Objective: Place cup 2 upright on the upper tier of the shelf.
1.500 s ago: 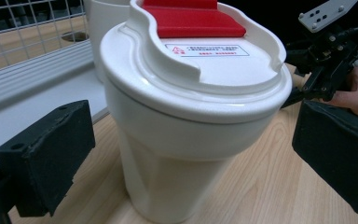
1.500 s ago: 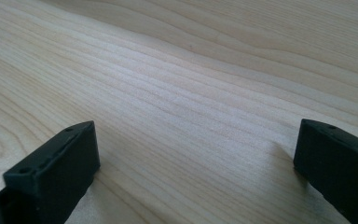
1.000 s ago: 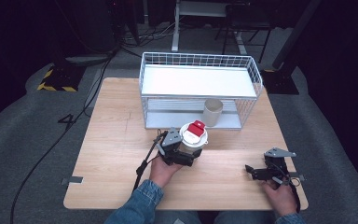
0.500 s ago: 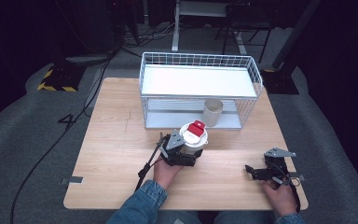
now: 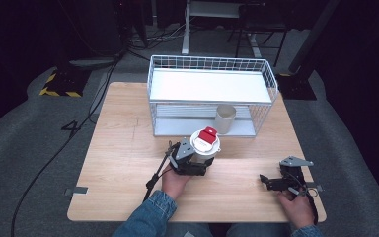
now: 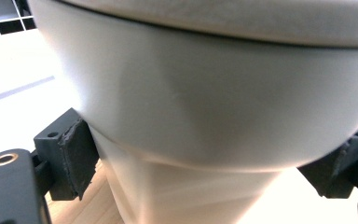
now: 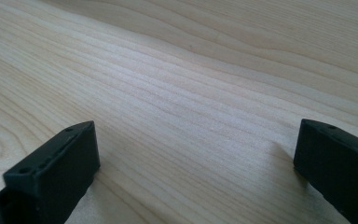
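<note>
Cup stands upright between the left fingers, which have just been closing and now clamp its lower wall; right fingers stay apart, far off on the surface.

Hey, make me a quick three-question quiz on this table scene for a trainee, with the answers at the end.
1. True or false: the left gripper is shut on the lidded cup.
2. What is between the right gripper's jaws? A) a cup B) nothing, just table C) a cable
3. Where does the open cup stand?

Key
1. True: its jaws have just been closing and the pads press the cup wall.
2. B: its jaws stand apart over bare wood.
3. On the lower level of the wire rack, towards its right.
</note>
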Demonstrator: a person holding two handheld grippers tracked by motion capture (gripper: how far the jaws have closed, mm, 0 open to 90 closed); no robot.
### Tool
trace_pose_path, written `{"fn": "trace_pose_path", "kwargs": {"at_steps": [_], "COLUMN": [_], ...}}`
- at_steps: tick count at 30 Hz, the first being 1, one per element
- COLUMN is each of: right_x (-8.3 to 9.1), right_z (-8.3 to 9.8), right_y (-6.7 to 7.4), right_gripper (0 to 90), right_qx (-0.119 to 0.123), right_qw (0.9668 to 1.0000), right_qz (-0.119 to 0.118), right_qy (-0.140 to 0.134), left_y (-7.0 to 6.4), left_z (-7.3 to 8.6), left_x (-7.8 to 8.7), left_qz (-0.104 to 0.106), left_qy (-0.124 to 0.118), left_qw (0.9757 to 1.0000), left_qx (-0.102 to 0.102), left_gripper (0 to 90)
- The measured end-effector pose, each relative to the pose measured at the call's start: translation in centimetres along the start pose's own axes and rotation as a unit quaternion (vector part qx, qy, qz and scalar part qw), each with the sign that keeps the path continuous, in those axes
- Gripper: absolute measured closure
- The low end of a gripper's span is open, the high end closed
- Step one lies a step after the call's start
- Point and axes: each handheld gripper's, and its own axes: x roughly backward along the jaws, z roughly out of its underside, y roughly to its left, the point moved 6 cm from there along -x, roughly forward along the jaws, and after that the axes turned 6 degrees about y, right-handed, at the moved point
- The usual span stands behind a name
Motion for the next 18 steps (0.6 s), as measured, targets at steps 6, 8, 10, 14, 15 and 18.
{"fn": "trace_pose_path", "kwargs": {"at_steps": [6, 8, 10, 14, 15, 18], "right_x": [0.0, 0.0, 0.0, 0.0, 0.0, 0.0], "right_z": [0.0, 0.0, 0.0, 0.0, 0.0, 0.0], "right_y": [0.0, 0.0, 0.0, 0.0, 0.0, 0.0], "right_gripper": [0.3, 0.3, 0.3, 0.3, 0.3, 0.3], "right_qx": [0.0, 0.0, 0.0, 0.0, 0.0, 0.0], "right_qw": [1.0, 1.0, 1.0, 1.0, 1.0, 1.0], "right_qz": [0.0, 0.0, 0.0, 0.0, 0.0, 0.0], "right_qy": [0.0, 0.0, 0.0, 0.0, 0.0, 0.0], "left_y": [0.05, 0.01, 0.02, 0.03, 0.04, 0.16], "left_z": [-0.02, -0.02, -0.02, -0.04, -0.04, -0.04], "left_x": [0.0, 0.0, 0.0, 0.0, 0.01, 0.1], "left_qz": [-0.005, -0.007, -0.007, -0.008, -0.008, -0.008], "left_qy": [0.0, 0.001, 0.001, 0.0, 0.0, 0.0], "left_qw": [1.0, 0.9999, 0.9999, 0.9999, 0.9999, 1.0], "left_qx": [-0.006, -0.008, -0.008, -0.008, -0.006, -0.001], "left_gripper": [13.1, 13.3, 13.3, 13.4, 13.4, 13.5]}}
